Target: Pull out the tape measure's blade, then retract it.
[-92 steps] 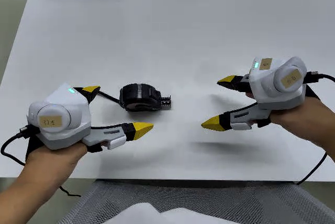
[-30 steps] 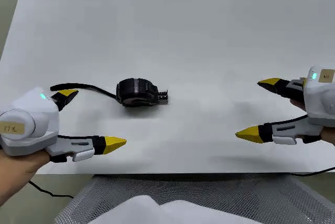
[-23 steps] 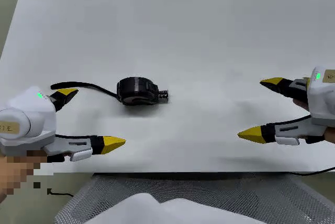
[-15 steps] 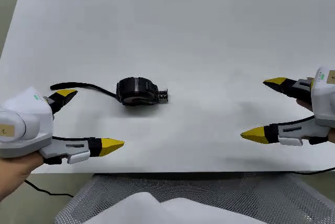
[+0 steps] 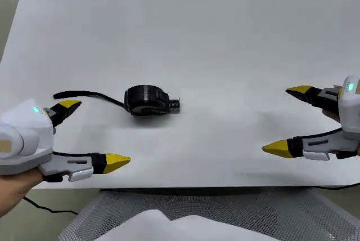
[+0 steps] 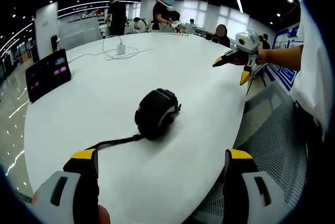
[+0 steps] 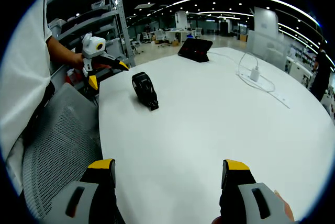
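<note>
We had both tools wide open. The left gripper point(image 5: 95, 133) hung over the near edge of the worktop point(image 5: 225, 38) towards its left corner, yellow tips spread far apart, holding nothing and touching nothing. The right gripper point(image 5: 284, 120) mirrored it over the near edge towards the right corner, jaws just as wide and empty.

Between them, and well apart from both, the tape measure point(image 5: 147, 100) lay on the worktop, left of the middle and closer to the near edge than the far one. Its black strap point(image 5: 84, 94) trailed off towards the left edge. The blade was wound in (just the end hook poked out on the right side of the case). In the left gripper view we saw the tape measure point(image 6: 157, 113) ahead, centred between the jaws.

Against the picture from three seconds earlier, both grippers had drawn outwards from the tape measure. The left one, which had sat just beside the case and over the strap, now left the whole strap uncovered. The case itself hadn't budged.
</note>
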Demonstrator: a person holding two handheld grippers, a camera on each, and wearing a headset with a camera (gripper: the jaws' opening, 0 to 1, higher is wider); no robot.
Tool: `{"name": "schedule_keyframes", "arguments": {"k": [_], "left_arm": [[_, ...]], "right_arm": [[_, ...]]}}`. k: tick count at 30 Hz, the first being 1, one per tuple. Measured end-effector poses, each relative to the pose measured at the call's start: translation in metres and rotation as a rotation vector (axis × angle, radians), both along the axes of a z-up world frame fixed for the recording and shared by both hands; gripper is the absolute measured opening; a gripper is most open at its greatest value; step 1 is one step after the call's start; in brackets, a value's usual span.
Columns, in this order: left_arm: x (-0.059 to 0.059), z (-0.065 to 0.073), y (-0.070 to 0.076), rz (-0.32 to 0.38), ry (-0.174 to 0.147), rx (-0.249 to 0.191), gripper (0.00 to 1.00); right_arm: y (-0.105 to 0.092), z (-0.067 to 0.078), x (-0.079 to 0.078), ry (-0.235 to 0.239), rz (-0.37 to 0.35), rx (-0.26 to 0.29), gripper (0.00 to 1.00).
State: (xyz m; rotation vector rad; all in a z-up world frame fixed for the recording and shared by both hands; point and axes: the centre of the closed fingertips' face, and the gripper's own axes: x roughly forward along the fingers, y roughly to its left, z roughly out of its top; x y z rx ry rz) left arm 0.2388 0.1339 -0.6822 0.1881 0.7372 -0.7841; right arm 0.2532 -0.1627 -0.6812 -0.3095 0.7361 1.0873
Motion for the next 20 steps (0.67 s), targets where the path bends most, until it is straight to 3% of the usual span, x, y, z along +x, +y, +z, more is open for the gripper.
{"name": "schedule_keyframes", "arguments": {"k": [5, 6, 9, 20], "left_arm": [[0.0002, -0.0002, 0.0014, 0.004, -0.001, 0.002, 0.99], [-0.0023, -0.0014, 0.0011, 0.005, 0.019, -0.003, 0.99], [-0.0014, -0.0013, 0.0018, -0.006, -0.005, 0.009, 0.99], [-0.0011, -0.0004, 0.0009, -0.001, 0.000, -0.001, 0.99]], "right_arm": [[-0.0012, -0.0010, -0.0007, 0.003, 0.002, -0.003, 0.82], [-0.0015, -0.0009, -0.0006, 0.003, 0.002, -0.003, 0.82], [-0.0023, -0.0008, -0.0006, 0.004, 0.001, -0.003, 0.82], [-0.0022, -0.0008, -0.0013, 0.007, 0.001, -0.002, 0.82]]}}
